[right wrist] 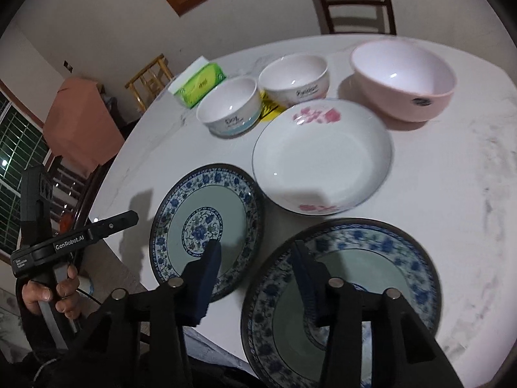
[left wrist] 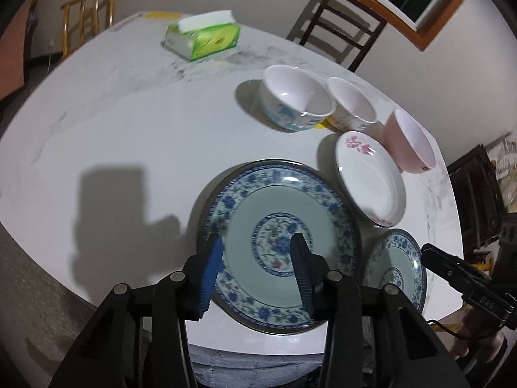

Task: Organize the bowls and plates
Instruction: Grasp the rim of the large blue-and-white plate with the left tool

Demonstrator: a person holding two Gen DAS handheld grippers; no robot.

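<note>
Left gripper (left wrist: 255, 258): jaws part-way apart, released, over the near-left rim of the large blue plate (left wrist: 258, 200) at the tabletop's (left wrist: 129, 129) near edge. Right gripper (right wrist: 257, 265): jaws apart, empty, above the small blue plate (right wrist: 371, 258), just beside it toward the right edge. Flowered white plate (left wrist: 371, 177), pink bowl (left wrist: 410, 139), blue-print bowl (left wrist: 297, 97) and yellow-print bowl (left wrist: 352, 100) sit behind. Likely step: grab plates for stacking. Straddle the rim, one pad under the lip, clamp firmly, lift level. Glaze probably slips.

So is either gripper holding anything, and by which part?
Nothing held. Left gripper is open over the left blue plate, right gripper open above the rim of the right blue plate; no pads grip either.
</note>
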